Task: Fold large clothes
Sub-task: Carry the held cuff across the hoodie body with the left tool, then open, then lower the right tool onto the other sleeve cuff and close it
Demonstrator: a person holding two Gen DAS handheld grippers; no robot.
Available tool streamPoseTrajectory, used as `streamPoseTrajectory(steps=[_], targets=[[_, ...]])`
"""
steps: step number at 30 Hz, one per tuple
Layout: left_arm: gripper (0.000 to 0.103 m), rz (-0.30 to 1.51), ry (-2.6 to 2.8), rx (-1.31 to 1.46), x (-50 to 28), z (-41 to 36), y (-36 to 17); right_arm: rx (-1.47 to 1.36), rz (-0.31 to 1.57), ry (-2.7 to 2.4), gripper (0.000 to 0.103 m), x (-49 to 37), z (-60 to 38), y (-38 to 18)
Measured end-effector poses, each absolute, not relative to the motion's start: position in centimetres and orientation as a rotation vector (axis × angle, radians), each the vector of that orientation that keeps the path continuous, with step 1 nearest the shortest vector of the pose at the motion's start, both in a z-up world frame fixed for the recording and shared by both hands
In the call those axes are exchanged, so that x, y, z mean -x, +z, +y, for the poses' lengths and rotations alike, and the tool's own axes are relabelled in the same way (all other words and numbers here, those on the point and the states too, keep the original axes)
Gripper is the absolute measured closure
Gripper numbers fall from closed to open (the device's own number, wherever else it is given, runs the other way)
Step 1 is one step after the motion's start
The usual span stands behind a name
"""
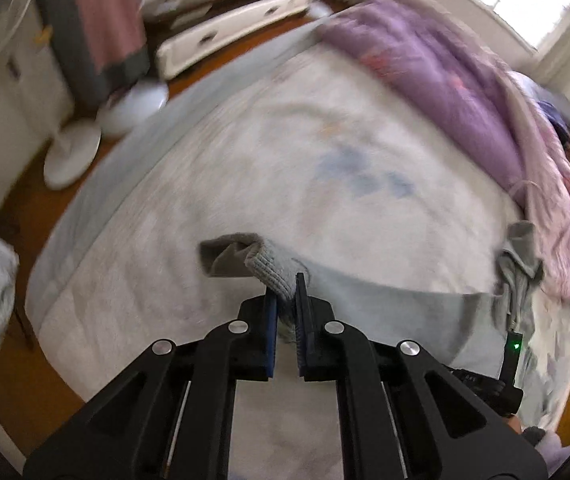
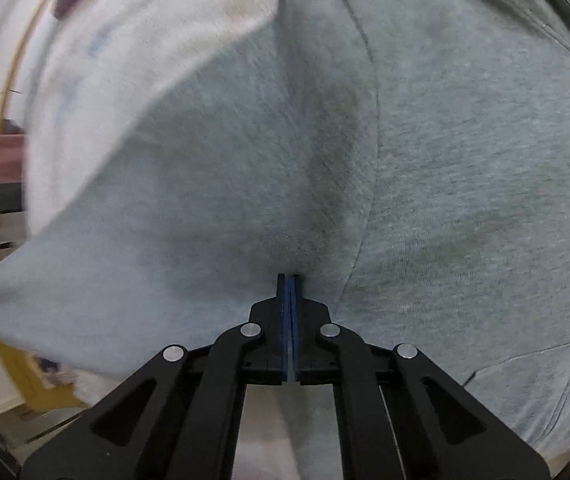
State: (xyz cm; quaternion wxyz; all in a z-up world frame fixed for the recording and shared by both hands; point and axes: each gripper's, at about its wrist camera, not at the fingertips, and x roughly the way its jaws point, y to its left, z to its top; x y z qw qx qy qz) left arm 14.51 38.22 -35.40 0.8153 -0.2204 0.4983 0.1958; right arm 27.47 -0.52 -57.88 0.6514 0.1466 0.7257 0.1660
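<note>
Sweatshirt [image 2: 425, 160], grey, held up above the pale bed sheet [image 1: 285, 168]; left gripper [image 1: 285, 292] clenched on its ribbed cuff [image 1: 273, 272]; right gripper [image 2: 289, 284] pinched tight on a fold of the body fabric, which fills most of the right wrist view; purple quilt [image 1: 445, 80] heaped along the bed's far side; white fan base [image 1: 71, 156] on the wooden floor beside the bed.

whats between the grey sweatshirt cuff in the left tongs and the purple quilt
Only bare white bedsheet between the cuff and the purple quilt, in the left wrist view.
</note>
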Motion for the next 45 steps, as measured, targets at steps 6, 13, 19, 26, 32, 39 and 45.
streamPoseTrajectory(steps=[6, 13, 19, 26, 32, 39, 45], targets=[[0.096, 0.938, 0.228, 0.351, -20.7, 22.3, -29.8, -0.392, 1.531, 0.408, 0.101, -27.5, -12.0, -52.4], [0.096, 0.973, -0.049, 0.296, -27.4, -0.3, -31.9, -0.385, 1.437, 0.272, 0.101, -25.9, -30.8, -47.6], [0.096, 1.094, -0.179, 0.235, -30.8, -15.9, -39.6, -0.452, 1.424, 0.103, 0.101, -23.2, -45.6, -46.7], [0.096, 1.309, -0.207, 0.107, -32.0, -24.8, -48.6, -0.552, 1.415, -0.057, 0.098, -19.8, -56.2, -47.9], [0.096, 1.357, -0.249, 0.049, -31.7, -28.3, -51.3, -0.689, 1.381, -0.198, 0.098, -18.4, -62.3, -49.8], [0.039, 1.425, -0.309, 0.077, -30.5, -30.1, -53.3, -0.852, 1.298, -0.378, 0.098, -17.2, -68.7, -51.0], [0.031, 1.375, -0.266, 0.198, -29.1, -26.7, -51.2, -0.948, 1.273, -0.513, 0.089, -16.0, -73.3, -52.8]])
